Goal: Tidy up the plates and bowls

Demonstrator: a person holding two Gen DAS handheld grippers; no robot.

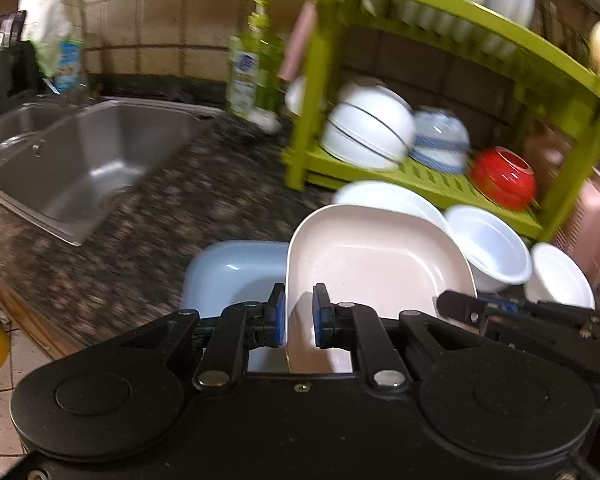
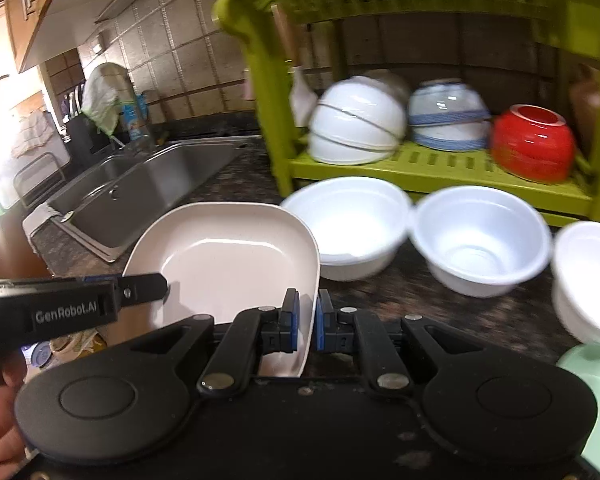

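While both claws pinch opposite rims of a cream square plate (image 1: 380, 256), it hangs tilted above the dark speckled counter (image 1: 148, 248); the left claw (image 1: 299, 316) has its blue pads pressed on the plate's near-left edge, and the right claw (image 2: 307, 320) clamps the right-hand rim, jaws narrowed to the thickness of the plate. At twelve o'clock stands a green dish rack (image 2: 420, 160), its lower shelf filled with upturned white bowls (image 2: 356, 124), a blue-patterned bowl (image 2: 448, 116) and a red bowl (image 2: 532, 144); three white bowls (image 2: 480, 236) sit upright on the counter at the shelf's front edge, crowding one to two o'clock. Open counter lies at ten o'clock, ending at the steel sink (image 1: 100, 160); a pale blue dish (image 1: 236, 272) rests just under the plate's left side. "GenRobot.AI" is printed on the left tool's body; a soap bottle (image 1: 252, 72) label is too blurred to read.
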